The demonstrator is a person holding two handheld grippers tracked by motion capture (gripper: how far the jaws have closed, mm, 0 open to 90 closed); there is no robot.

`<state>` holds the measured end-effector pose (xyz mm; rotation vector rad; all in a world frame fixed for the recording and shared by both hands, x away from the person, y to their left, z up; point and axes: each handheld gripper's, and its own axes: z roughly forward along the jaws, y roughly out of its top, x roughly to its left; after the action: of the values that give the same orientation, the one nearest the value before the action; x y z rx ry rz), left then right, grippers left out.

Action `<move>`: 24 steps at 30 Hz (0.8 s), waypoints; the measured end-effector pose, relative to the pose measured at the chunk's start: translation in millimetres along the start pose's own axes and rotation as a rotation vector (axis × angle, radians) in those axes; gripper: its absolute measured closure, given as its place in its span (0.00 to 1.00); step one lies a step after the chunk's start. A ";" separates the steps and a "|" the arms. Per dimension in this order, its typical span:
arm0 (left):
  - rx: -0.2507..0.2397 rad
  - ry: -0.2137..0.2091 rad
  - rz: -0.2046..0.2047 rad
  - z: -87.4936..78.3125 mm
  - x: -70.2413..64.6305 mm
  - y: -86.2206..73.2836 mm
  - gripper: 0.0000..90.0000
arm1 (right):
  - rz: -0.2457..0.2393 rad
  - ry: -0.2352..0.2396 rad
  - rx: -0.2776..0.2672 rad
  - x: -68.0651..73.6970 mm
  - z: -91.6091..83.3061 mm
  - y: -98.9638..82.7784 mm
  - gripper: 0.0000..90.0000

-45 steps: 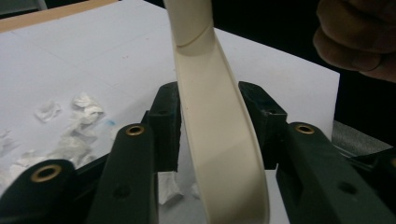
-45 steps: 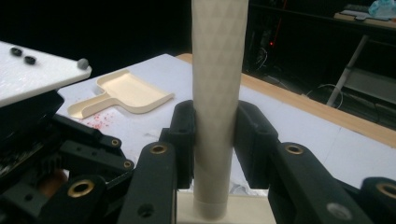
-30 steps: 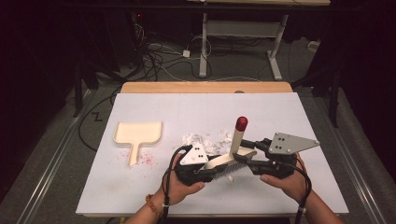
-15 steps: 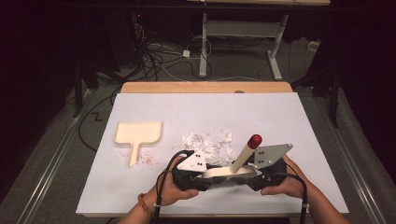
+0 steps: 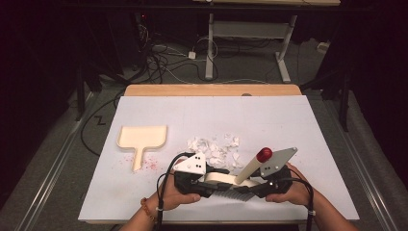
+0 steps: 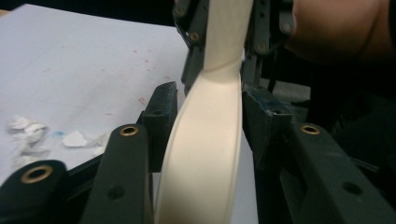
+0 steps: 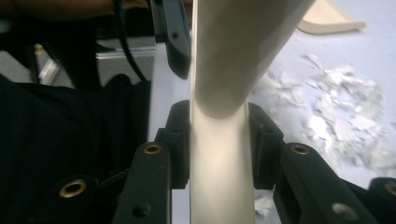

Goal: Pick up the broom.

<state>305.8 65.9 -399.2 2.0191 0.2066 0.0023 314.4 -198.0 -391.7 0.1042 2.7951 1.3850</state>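
Near the front edge of the table, the brush is held between both grippers, with its dark bristles down on the white surface and its red-tipped handle slanting up to the right. It looks like a handover from one gripper to the other before any sweeping starts.

Little of the job seems done. The paper scraps lie in a loose heap just beyond the brush, mid-table. The dustpan sits well off to the left, flat and apparently with nothing in it, and a few reddish specks lie around its handle. I judge that all the sweeping is left: get a firm one-gripper hold on the brush, bring the pan over, and push the scraps in.

The left gripper has the cream body of the brush between its jaws, which have just been opening. One pad seems to stand a sliver clear of the plastic, so it looks let go rather than clamped.

The right gripper has just been closing. Both of its pads press flat against the brush's handle stem, one on each side, so the brush's weight now seems to rest with the right hand.
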 end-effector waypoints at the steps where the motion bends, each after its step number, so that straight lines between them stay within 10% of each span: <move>1: 0.004 0.038 0.005 -0.1 -0.6 0.6 0.59 | -0.007 -0.016 0.007 -0.1 1.5 0.5 0.75; 6: 0.000 0.231 0.009 -9.4 -2.8 0.7 0.26 | 0.000 -0.091 0.040 -0.4 2.0 1.6 0.75; 12: 0.004 0.426 0.027 -35.5 -5.1 -9.7 0.21 | 0.022 -0.173 0.025 -3.3 -7.5 1.8 0.75; 18: 0.116 0.672 0.011 -61.7 -4.0 -42.3 0.20 | 0.052 -0.301 0.021 -3.5 -19.5 8.4 0.75; 24: 0.180 0.692 -0.064 -84.5 -1.7 -83.5 0.21 | 0.094 -0.364 0.020 -13.3 -29.0 3.9 0.75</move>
<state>284.2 176.7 -436.1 2.1211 0.7277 0.6677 326.5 -219.5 -371.2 0.4448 2.5290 1.2096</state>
